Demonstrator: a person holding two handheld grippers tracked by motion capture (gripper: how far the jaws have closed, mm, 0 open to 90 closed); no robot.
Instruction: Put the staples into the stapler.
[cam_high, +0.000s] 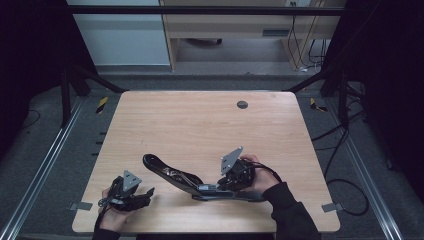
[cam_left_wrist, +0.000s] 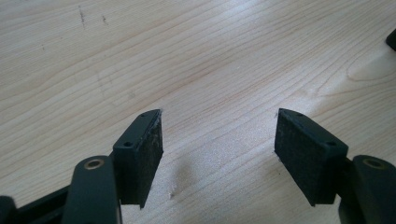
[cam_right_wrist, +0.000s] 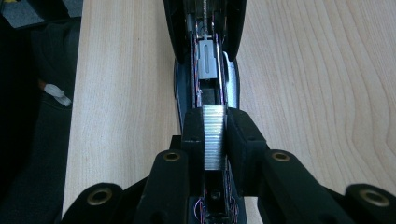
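Note:
A black stapler (cam_high: 172, 176) lies opened out on the wooden table (cam_high: 200, 125), its lid swung up toward the left and its staple channel (cam_right_wrist: 208, 60) exposed. My right gripper (cam_high: 227, 182) hovers over the stapler's hinge end, shut on a silver strip of staples (cam_right_wrist: 215, 137). In the right gripper view, the right gripper (cam_right_wrist: 215, 114) holds the strip in line with the channel, just above it. My left gripper (cam_high: 145, 196) rests near the table's front left. Seen along its own jaws, the left gripper (cam_left_wrist: 218, 116) is open over bare wood with nothing between its pads.
A round cable hole (cam_high: 242, 104) sits at the table's far side. A dark corner of the stapler (cam_left_wrist: 391, 39) shows at the right edge of the left gripper view. The person's dark sleeve (cam_right_wrist: 28, 93) lies beside the table's edge.

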